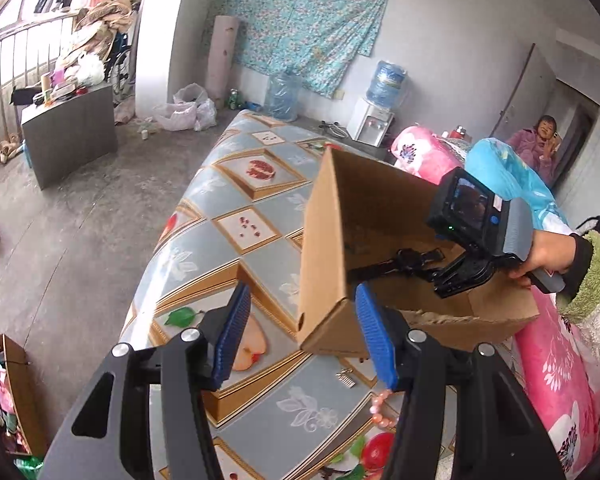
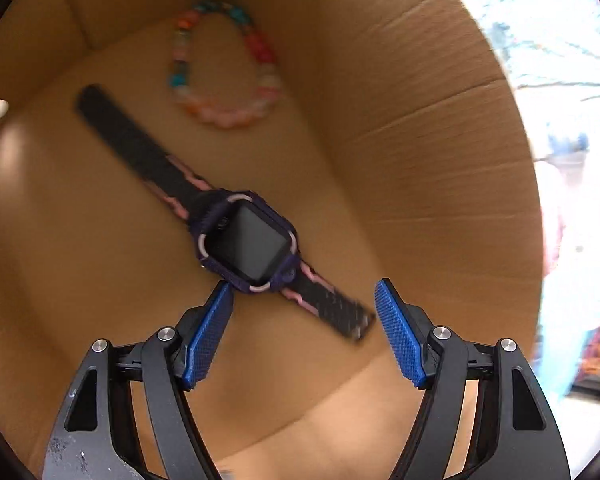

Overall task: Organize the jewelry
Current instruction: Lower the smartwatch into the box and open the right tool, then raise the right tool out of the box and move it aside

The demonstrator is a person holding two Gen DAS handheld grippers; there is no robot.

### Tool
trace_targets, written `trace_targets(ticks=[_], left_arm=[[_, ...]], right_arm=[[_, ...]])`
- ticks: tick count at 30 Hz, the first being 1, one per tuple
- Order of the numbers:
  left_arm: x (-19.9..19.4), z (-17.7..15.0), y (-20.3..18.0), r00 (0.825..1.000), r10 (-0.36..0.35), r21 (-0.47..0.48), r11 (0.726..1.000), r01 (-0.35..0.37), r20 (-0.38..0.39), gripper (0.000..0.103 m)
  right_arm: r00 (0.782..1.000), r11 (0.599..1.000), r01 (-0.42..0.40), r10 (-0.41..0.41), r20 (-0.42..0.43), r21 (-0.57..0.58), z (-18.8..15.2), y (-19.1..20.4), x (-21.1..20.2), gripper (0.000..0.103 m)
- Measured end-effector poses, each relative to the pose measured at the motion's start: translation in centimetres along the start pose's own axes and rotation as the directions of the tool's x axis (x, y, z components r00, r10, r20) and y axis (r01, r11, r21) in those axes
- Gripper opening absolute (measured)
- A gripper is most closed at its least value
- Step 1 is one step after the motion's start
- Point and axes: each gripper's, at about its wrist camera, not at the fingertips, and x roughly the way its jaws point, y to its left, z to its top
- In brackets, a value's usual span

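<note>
Inside the cardboard box lies a watch with a dark purple case and a black-and-pink strap. A bracelet of coloured beads rests beyond it. My right gripper hangs open just above the watch, and the near strap end lies between its blue pads untouched. In the left wrist view my left gripper is open and holds nothing. The near corner of the box shows between its fingers. A pink bead bracelet and a small silver piece lie on the table by its right finger.
The box stands on a table with a fruit-patterned cloth. A hand in a fleecy sleeve holds the right gripper over the box. Pink and blue bedding lies to the right, a person sits behind, and bare floor is on the left.
</note>
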Motion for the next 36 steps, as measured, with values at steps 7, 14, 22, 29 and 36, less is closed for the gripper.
trace_targets(ticks=[7, 14, 22, 29, 36], left_arm=[[0.1, -1.7, 3.1, 0.999, 0.024, -0.08, 0.996, -0.025, -0.024, 0.053], [-1.1, -2.3, 2.7, 0.999, 0.032, -0.047, 0.998, -0.03, 0.033, 0.053], [-1.5, -4.1, 1.9, 0.999, 0.022, -0.003, 1.0, -0.022, 0.046, 0.053], [-0.3, -7.4, -0.1, 1.0, 0.016, 0.075, 0.997, -0.015, -0.014, 0.053], [1.6, -10.2, -3.5, 0.996, -0.029, 0.152, 0.987, 0.042, -0.088, 0.053]], right_arm=[[0.996, 0.995, 0.088, -0.087, -0.018, 0.045, 0.3, -1.4, 0.5, 0.069], [0.987, 0.97, -0.074, 0.038, 0.156, 0.233, -2.4, -5.4, -5.3, 0.069], [0.694, 0.767, -0.544, 0.183, 0.696, 0.34, -14.7, -7.0, -19.0, 0.077], [0.564, 0.503, -0.77, 0.248, 0.788, 0.393, -21.2, -1.9, -16.1, 0.081], [0.65, 0.336, -0.754, 0.258, 0.715, 0.564, -22.1, 1.1, -11.0, 0.047]])
